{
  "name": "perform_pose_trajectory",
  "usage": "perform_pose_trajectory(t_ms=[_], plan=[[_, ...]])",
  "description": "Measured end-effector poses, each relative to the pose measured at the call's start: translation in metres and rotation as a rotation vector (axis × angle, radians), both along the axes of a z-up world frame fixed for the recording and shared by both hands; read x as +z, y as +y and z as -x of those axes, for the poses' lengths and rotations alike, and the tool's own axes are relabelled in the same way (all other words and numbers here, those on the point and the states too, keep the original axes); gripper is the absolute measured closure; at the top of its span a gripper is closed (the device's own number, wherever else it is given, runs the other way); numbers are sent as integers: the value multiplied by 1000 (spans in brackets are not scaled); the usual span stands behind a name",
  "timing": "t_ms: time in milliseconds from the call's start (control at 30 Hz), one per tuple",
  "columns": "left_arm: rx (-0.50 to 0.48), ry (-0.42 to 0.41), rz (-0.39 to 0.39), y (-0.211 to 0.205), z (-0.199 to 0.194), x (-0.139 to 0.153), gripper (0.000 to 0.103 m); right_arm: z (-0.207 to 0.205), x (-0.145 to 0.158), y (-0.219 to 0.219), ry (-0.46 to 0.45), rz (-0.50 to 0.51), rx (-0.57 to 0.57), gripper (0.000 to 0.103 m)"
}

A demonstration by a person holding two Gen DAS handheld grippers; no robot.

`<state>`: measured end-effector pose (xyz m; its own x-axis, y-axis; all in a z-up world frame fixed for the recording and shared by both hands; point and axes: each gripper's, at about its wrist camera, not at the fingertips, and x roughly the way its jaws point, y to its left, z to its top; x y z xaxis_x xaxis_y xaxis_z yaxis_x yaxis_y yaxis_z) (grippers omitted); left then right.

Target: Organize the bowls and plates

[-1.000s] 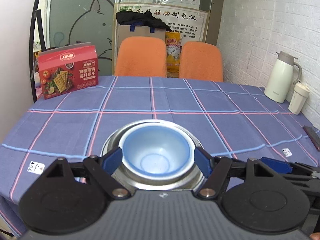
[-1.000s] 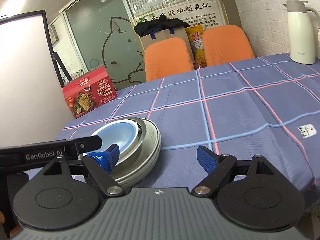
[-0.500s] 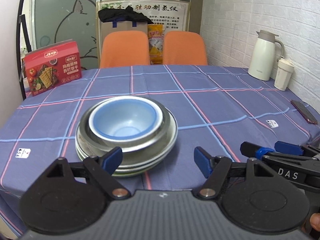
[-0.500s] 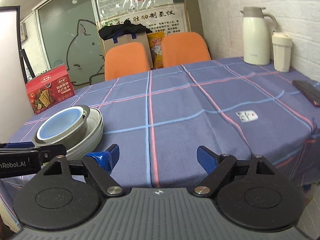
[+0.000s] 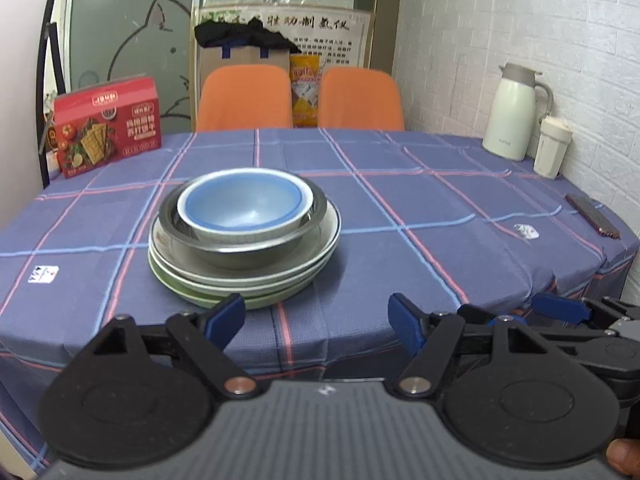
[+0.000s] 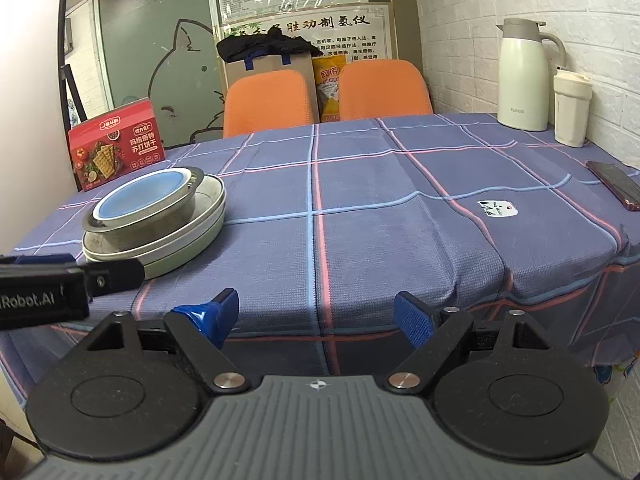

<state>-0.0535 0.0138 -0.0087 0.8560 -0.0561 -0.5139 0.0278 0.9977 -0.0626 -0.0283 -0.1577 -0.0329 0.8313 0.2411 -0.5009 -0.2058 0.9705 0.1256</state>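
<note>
both claws, left gripper (image 5: 316, 322) and right gripper (image 6: 316, 316), hang spread and empty near the table edge, while the stacked plates (image 5: 244, 280) and nested bowls (image 5: 244, 210) at near left look rigid, slippery, best pinched at a rim.

Ahead of the blue-padded tongs, a blue-lined bowl (image 5: 244, 204) sits in a silver bowl (image 5: 240, 240) on pale green plates (image 5: 256, 292), over a purple tablecloth (image 5: 400, 184) checked in pink and light blue, with orange chairs (image 5: 244, 98) and a red box (image 5: 107, 124) beyond.
</note>
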Motion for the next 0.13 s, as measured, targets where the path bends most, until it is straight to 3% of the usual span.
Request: perform_pose_trajectory(t_ms=[133], plan=[[15,-34,4,2,7,5,32,5,1,0,-9,5,6,31]])
